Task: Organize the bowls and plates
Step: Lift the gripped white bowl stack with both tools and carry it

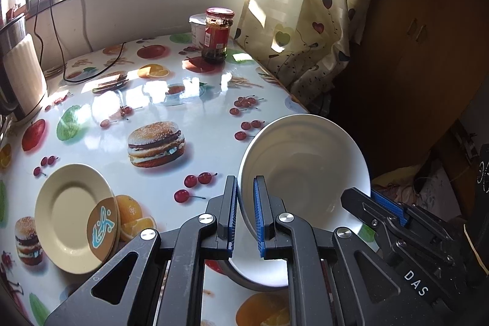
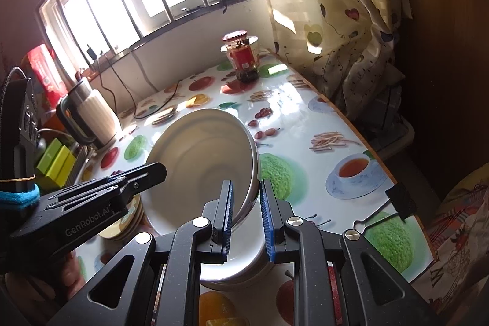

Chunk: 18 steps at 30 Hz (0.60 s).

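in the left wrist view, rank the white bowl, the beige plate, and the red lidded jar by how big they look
1. white bowl, though it is nearest the camera
2. beige plate
3. red lidded jar, farthest back, so true size is unsure

Glossy surface [image 1: 195, 142] printed with burgers, cherries, fruit, tea cups. On it: cream plate [image 1: 73, 216] near left edge, with a round brown coaster [image 1: 102, 229] lying on its right rim; red-lidded glass jar [image 1: 217, 35] at the far side, white tub [image 1: 197, 29] just behind it; cream electric kettle [image 2: 91, 115] at far left; black cable [image 1: 91, 75] trailing across. Possibly more plates stacked under the cream one, unclear.
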Each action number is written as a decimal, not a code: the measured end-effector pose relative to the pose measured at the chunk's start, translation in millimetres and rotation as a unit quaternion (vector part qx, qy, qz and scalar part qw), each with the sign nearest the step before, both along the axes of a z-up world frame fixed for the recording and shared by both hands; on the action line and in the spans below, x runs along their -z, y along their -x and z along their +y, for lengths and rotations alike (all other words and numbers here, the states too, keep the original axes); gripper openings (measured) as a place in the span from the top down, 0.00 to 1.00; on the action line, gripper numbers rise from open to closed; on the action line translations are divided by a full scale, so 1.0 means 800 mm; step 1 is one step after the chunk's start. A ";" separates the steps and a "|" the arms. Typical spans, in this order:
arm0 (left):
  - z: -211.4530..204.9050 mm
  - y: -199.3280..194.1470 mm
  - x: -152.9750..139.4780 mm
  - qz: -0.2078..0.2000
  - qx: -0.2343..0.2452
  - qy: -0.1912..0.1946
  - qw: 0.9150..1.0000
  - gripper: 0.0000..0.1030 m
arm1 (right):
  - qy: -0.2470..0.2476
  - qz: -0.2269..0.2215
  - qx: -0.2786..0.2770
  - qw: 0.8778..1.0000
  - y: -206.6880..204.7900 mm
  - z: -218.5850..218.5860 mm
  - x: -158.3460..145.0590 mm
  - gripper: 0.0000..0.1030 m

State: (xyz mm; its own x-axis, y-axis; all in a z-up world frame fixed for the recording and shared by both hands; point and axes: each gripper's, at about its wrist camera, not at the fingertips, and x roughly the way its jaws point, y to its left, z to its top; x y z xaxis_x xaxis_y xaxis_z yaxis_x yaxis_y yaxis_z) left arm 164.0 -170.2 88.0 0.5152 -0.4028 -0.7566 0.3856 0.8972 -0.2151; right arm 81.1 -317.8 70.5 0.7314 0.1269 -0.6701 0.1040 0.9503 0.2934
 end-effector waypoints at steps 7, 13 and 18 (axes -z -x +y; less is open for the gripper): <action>0.005 0.012 0.003 -0.002 -0.002 -0.006 1.000 0.89 | -0.004 0.005 -0.003 1.000 0.011 0.004 0.008 0.83; 0.012 0.018 0.012 0.003 -0.006 -0.010 1.000 0.89 | -0.009 0.014 -0.007 1.000 0.015 0.009 0.019 0.83; 0.017 0.020 0.020 0.011 -0.010 -0.011 1.000 0.89 | -0.011 0.023 -0.012 1.000 0.016 0.015 0.029 0.83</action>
